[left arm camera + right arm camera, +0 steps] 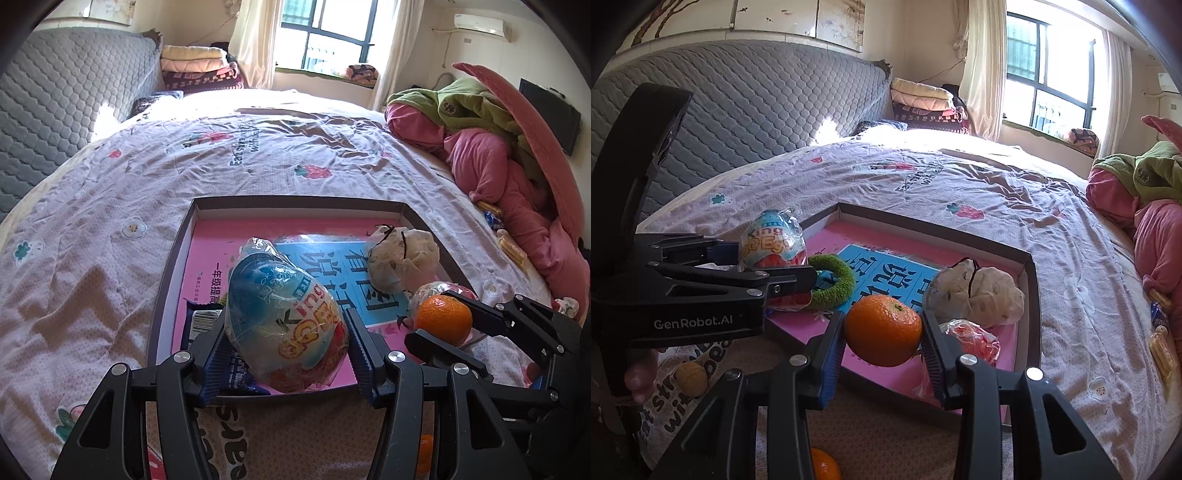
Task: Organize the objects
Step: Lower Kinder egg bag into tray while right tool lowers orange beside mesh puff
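Pink lining shows inside a shallow box [173, 266] lying on the bed [110, 184], with a blue printed sheet in its middle. Over the near edge of the box, the left gripper [286, 345] is clamped on a plastic-wrapped toy egg [284, 314]. To its right the right gripper [882, 338] is clamped on an orange [882, 330], held above the box's near right part. A white crumpled bag [979, 295] sits at the right side of the box, a green ring [834, 282] at the left, and a second orange [823, 465] lies on the bed near the camera.
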`<state>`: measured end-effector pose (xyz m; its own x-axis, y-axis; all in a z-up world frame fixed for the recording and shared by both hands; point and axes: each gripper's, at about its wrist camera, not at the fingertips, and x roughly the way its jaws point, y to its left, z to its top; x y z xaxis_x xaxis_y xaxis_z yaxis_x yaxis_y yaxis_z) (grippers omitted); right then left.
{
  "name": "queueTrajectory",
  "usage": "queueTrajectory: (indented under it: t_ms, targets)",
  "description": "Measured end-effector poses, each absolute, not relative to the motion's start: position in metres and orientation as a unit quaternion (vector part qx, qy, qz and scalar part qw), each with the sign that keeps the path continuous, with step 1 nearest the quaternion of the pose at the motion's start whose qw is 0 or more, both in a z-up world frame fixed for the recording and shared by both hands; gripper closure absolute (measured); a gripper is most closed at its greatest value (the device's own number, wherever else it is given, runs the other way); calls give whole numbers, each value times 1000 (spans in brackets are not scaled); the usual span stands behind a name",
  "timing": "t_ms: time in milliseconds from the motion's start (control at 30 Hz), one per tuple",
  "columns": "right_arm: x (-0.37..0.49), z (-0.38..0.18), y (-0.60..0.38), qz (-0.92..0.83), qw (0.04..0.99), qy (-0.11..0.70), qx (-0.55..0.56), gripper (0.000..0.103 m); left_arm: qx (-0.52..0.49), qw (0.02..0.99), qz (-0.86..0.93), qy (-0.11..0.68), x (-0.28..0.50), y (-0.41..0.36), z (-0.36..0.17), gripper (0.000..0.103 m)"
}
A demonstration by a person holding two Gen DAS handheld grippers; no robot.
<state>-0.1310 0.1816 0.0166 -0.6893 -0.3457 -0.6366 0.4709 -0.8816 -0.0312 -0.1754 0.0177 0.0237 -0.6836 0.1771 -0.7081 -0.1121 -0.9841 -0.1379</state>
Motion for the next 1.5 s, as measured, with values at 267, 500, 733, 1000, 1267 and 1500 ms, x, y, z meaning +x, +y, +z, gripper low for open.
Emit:
queueTrajectory:
  t_ms: [267,500,733,1000,1267,1500]
  targets:
    - [-136,10,180,-911,224,95,334,63,-392,81,915,-43,-176,16,20,44]
    - [-142,4,177,-907,222,99,343,63,-399,86,912,-34,-177,22,14,44]
    - [-144,0,181,-906,213,101,351,63,-397,85,913,-27,-178,27,13,44]
    - [-148,-2,188,-908,194,101,358,63,-393,95,915,-20,-178,36,14,44]
    - [-153,-6,194,-905,181,106,371,63,-400,103,911,-8,-180,49,6,44]
    - [-154,-10,194,-902,179,106,379,63,-408,103,907,-10,-185,49,2,43]
